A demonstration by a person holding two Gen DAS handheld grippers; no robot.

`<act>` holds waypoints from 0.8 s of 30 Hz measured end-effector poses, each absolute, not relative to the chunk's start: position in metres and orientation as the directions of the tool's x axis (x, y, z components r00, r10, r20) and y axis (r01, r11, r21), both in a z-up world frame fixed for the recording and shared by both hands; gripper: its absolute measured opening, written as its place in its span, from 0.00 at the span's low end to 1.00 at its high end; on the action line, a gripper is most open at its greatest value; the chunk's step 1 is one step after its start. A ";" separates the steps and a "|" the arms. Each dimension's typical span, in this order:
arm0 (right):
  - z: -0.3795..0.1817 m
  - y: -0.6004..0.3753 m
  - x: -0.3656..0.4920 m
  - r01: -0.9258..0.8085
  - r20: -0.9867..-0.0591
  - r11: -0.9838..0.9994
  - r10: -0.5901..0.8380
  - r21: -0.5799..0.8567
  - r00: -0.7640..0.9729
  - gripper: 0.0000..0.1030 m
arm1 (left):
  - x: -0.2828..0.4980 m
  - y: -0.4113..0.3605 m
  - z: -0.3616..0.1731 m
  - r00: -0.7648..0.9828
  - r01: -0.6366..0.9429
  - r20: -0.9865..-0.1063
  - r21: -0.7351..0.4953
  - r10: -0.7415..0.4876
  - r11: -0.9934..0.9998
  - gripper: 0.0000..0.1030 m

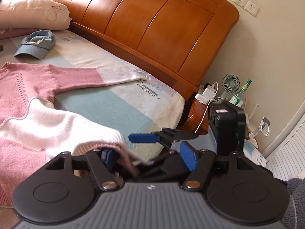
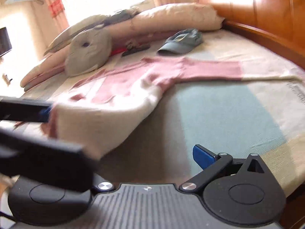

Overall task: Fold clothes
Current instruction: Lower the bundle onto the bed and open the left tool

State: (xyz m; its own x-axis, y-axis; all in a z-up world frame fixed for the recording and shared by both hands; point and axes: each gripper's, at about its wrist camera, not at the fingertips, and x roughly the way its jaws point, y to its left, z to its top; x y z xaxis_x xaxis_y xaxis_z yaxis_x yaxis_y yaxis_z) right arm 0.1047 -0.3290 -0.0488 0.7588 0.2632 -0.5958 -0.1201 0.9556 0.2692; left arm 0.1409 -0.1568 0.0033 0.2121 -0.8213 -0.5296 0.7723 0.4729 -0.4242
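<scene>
Your left tool (image 1: 148, 157) stands wide apart, the hem corner of the pink-and-white knitted sweater (image 1: 28, 103) draped between its fingers; your right tool (image 2: 144, 152) stands open just beside it, gripping nothing. That corner is raised; beyond, the body lies flat on the striped bed (image 1: 106, 105), one sleeve outstretched, so most folding remains.
</scene>
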 end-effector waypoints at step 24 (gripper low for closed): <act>-0.009 -0.326 0.083 -0.083 -0.554 0.987 0.147 0.140 0.819 1.00 | 0.133 -0.030 -0.015 0.542 0.549 -0.706 -0.113 -0.455 0.828 0.72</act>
